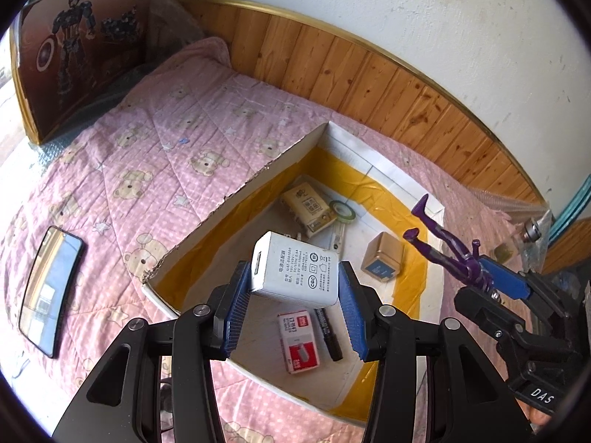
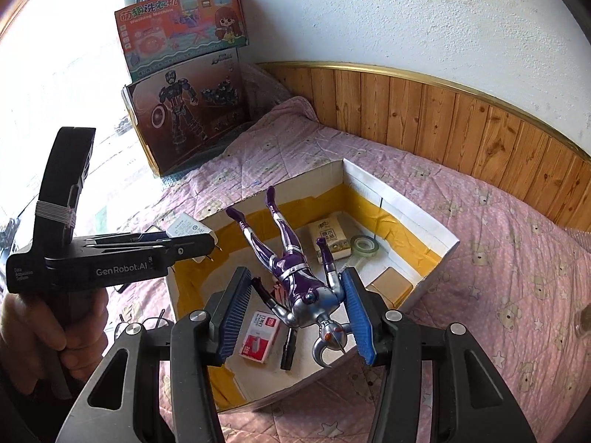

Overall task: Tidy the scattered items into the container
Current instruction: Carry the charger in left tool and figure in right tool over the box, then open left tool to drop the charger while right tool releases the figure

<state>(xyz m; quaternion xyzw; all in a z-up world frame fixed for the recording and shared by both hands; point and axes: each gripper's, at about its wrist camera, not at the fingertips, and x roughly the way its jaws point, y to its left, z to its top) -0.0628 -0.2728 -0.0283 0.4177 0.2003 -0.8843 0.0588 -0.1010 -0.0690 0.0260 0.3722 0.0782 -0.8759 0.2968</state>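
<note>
Left tongs (image 1: 293,291): blue pads pinching a white power adapter (image 1: 295,271) by its two sides, held above the near half of the cardboard box (image 1: 280,162).

Right tongs (image 2: 295,306): holding a purple-and-silver action figure (image 2: 295,277) over the box, head toward the camera, legs pointing away; one pad presses the figure's arm, while contact on the other side is hard to judge from the right wrist view.

Cardboard box: open-topped, white walls with yellow tape along the inner base, resting on a bed covered by a pink bear-print quilt (image 1: 155,155).

Box contents:
- red-and-white staple box (image 1: 298,341), near side
- black marker (image 1: 328,334), just beside the staple box
- beige charger (image 1: 308,208), far side
- roll of tape (image 1: 342,210), touching or just beside the charger
- small gold-coloured box (image 1: 382,256), right side

On quilt, outside the box: black phone (image 1: 50,289), face up, well apart to the left.

Behind, by the wall: robot toy carton (image 2: 192,118), with a washing-machine toy carton (image 2: 181,26) on top.
</note>
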